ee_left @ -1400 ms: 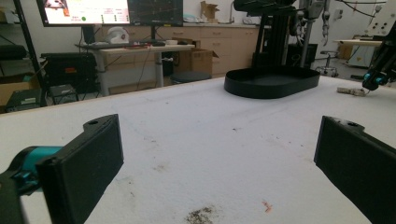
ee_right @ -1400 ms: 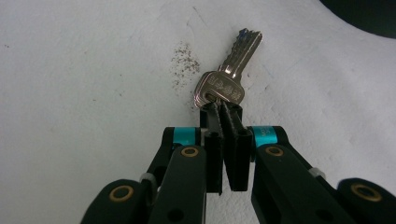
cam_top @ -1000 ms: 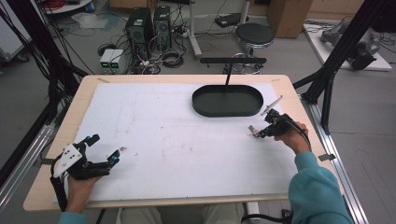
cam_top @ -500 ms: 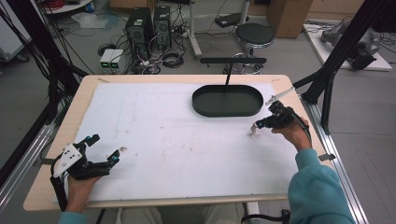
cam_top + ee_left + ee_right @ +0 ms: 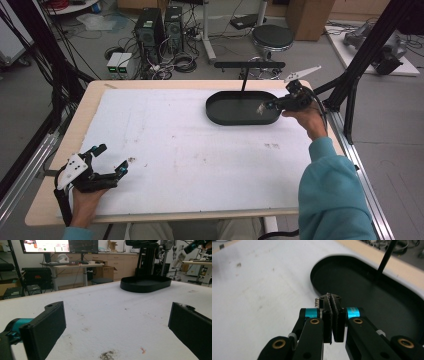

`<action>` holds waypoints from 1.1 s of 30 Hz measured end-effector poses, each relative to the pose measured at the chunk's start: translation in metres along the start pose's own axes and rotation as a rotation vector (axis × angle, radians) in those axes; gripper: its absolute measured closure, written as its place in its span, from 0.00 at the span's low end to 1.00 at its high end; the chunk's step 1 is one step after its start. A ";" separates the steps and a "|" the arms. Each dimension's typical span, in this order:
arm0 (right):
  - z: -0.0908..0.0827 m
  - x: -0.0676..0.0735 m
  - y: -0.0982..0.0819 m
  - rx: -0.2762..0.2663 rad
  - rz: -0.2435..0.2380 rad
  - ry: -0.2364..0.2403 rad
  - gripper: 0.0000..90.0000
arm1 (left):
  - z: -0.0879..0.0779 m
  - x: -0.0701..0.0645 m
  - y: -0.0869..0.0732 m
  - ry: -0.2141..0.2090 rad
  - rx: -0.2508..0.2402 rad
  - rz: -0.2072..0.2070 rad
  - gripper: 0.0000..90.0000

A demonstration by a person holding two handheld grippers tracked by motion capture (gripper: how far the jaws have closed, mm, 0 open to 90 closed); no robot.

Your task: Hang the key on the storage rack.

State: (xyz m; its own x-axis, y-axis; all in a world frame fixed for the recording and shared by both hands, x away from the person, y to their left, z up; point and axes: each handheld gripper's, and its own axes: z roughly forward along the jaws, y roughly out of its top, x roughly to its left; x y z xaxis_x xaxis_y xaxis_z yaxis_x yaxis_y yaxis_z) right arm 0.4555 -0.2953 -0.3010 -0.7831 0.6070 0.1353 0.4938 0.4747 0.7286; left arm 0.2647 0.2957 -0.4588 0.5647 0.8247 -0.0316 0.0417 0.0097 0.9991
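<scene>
The right hand-held gripper (image 5: 266, 106) hovers over the near right rim of the black oval tray (image 5: 235, 114) at the far side of the desk (image 5: 190, 165). Its jaws are pressed together on a small metal piece (image 5: 320, 300), seemingly a screw or spring, whose ribbed end pokes out beside the pads in the right gripper view; in the high view it shows as a pale speck at the tips. The step in hand looks like carrying this piece to the tray for dropping. The tray, with its upright black post (image 5: 243, 82) and crossbar, looks empty as far as can be told.

The left hand-held gripper (image 5: 111, 161) rests at the near left corner of the desk, jaws spread wide with nothing between them, well apart from the tray.

The next move likely calls for moving the right tips further over the tray floor, clear of the rim and post, and then opening them so the piece lands inside rather than bouncing out onto the white desk cover.
</scene>
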 end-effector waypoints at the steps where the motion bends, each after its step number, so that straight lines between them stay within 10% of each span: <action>1: 0.000 0.000 0.006 -0.016 -0.012 -0.005 0.99 | 0.000 0.000 0.000 0.000 -0.001 -0.003 0.02; 16: 0.018 -0.005 0.083 -0.064 -0.078 0.003 0.99 | 0.001 0.000 0.000 -0.001 0.007 -0.001 0.02; 33: 0.053 -0.015 0.105 -0.055 -0.066 -0.038 0.99 | 0.002 0.000 0.000 -0.001 0.010 -0.001 0.02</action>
State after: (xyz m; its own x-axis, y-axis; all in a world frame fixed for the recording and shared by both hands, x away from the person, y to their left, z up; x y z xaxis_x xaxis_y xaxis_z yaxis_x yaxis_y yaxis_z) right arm 0.5390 -0.2204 -0.2618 -0.7977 0.5999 0.0609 0.4193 0.4794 0.7709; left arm 0.2657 0.2944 -0.4585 0.5655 0.8241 -0.0325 0.0507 0.0046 0.9987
